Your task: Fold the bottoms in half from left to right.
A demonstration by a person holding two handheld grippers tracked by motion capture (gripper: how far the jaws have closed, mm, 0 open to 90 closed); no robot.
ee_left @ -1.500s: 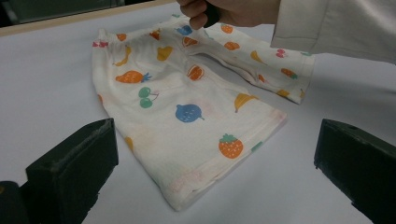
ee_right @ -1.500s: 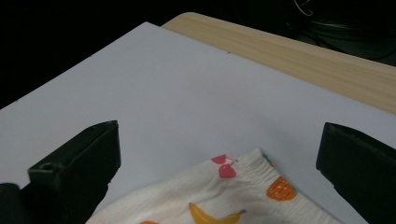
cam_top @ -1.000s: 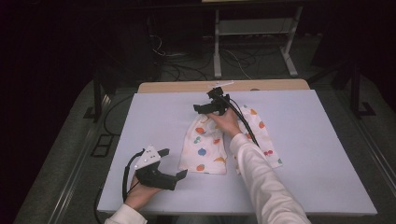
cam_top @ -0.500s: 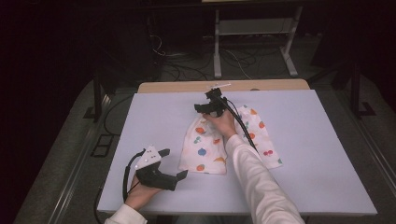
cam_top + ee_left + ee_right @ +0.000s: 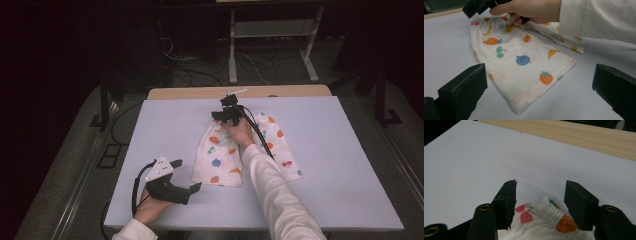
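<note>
White shorts with a fruit print lie flat in the middle of the white table. My right gripper is at their far end and stands open. In the right gripper view the gathered waistband bulges up between the jaws of the right gripper. My left gripper rests open near the table's front left, a little short of the shorts' hem. In the left gripper view the left gripper faces the shorts, with the right hand and the right gripper at their far end.
A bare wooden strip runs along the table's far edge. Beyond it lie a dark floor with cables and a metal frame. The table surface is open to the left and right of the shorts.
</note>
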